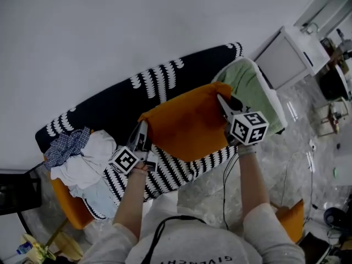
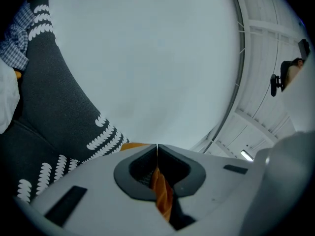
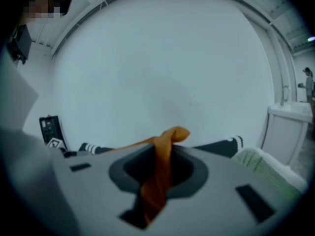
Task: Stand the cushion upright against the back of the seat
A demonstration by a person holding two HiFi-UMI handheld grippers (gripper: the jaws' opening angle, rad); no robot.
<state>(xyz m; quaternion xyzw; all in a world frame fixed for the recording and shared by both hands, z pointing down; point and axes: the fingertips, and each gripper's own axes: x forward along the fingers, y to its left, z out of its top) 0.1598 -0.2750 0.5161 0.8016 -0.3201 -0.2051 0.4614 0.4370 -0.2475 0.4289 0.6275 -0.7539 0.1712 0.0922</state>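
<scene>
An orange cushion [image 1: 186, 121] hangs above the black-and-white patterned sofa [image 1: 165, 87], held up between both grippers in the head view. My left gripper [image 1: 144, 130] is shut on the cushion's left edge; orange fabric [image 2: 161, 193] shows pinched between its jaws. My right gripper [image 1: 221, 100] is shut on the cushion's right top corner, and a twist of orange cloth [image 3: 160, 176] pokes out past its jaws. The sofa's dark backrest [image 2: 54, 102] runs along the white wall behind the cushion.
A pile of white and checked clothes [image 1: 82, 155] lies on the sofa's left end. A green cushion or blanket [image 1: 250, 89] sits at the sofa's right end. A white cabinet [image 1: 286, 56] stands to the right, and clutter [image 1: 330, 114] covers the floor beyond.
</scene>
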